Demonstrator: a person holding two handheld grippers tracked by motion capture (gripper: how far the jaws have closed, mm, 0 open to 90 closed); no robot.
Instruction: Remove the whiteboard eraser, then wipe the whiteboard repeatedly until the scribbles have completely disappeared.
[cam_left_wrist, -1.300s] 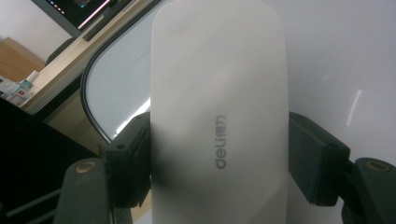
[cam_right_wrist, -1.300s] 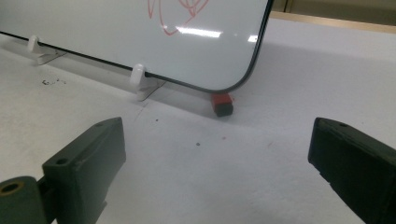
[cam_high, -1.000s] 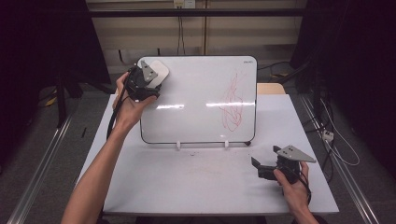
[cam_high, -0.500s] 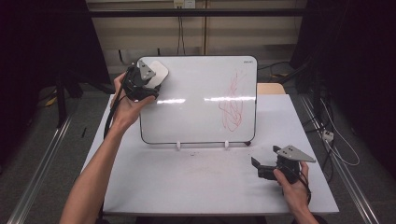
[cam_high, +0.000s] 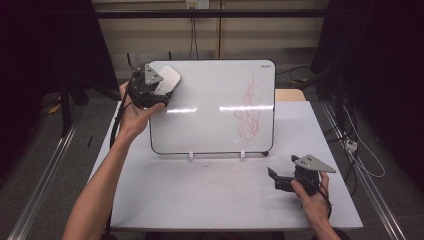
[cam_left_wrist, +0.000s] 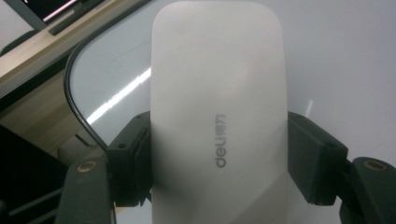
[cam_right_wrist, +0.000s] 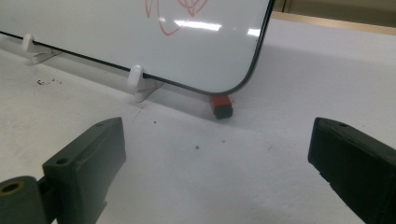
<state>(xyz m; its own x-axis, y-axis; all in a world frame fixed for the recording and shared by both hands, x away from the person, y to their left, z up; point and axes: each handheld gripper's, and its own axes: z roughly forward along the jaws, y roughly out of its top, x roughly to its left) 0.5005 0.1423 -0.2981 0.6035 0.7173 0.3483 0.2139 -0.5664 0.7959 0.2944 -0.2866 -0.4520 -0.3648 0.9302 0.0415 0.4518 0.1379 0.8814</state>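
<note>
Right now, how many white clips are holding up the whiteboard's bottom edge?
2: one clip left of centre under the whiteboard, the other clip right of centre, nearer the red scribble. More could be hidden behind the board.

Left arm stretched forward and up, left gripper (cam_high: 150, 90) raised at the far left, jaws clamped tight on both sides of what it holds. Right forearm short and low at the near right, right gripper (cam_high: 280, 181) resting near the surface, pointing left, jaws spread wide, nothing between them.
</note>
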